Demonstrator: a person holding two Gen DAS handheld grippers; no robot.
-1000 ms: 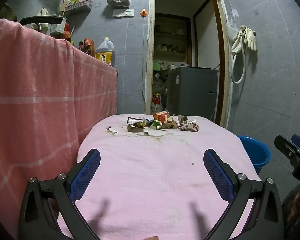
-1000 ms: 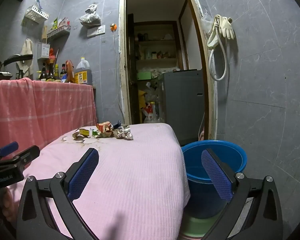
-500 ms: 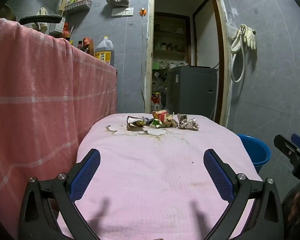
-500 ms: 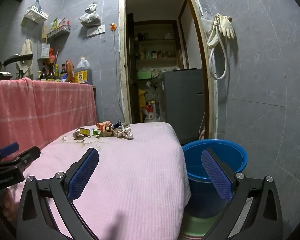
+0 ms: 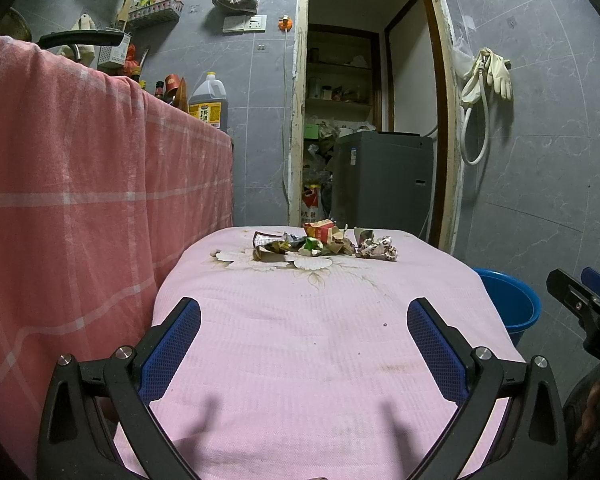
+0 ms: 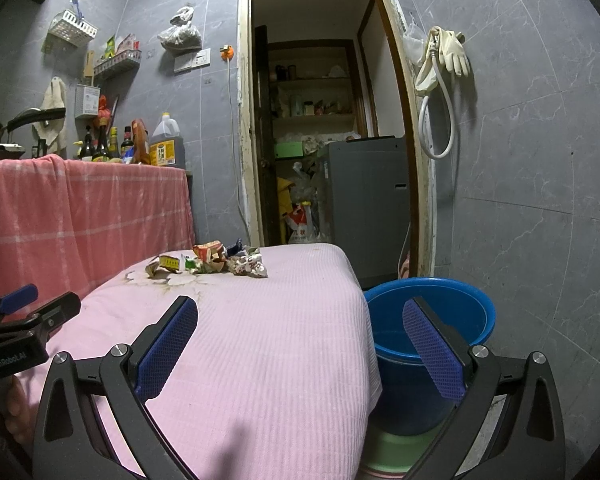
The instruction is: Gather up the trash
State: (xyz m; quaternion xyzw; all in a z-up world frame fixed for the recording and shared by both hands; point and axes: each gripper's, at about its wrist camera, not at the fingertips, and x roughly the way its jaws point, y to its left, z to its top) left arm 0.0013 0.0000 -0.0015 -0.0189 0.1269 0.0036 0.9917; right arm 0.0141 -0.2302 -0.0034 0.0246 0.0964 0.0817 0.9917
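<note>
Nothing has shifted since earlier: we hold left gripper (image 5: 304,316) and right gripper (image 6: 300,316) released; crumpled trash (image 5: 324,242) sits at the pink table's (image 5: 300,360) far end, blue bucket (image 6: 432,320) beside.

A home kitchen, probably: sauce bottles (image 6: 100,142) and an oil jug (image 6: 166,140) on the counter, wall racks (image 6: 118,62), rubber gloves (image 6: 452,50) hanging.

Left gripper (image 5: 304,322) and right gripper (image 6: 300,320) alike, black angular frames, blue mesh-textured pads (image 5: 170,350), silver screws (image 5: 123,351), white "GenRobot.AI" lettering on the left's body
</note>
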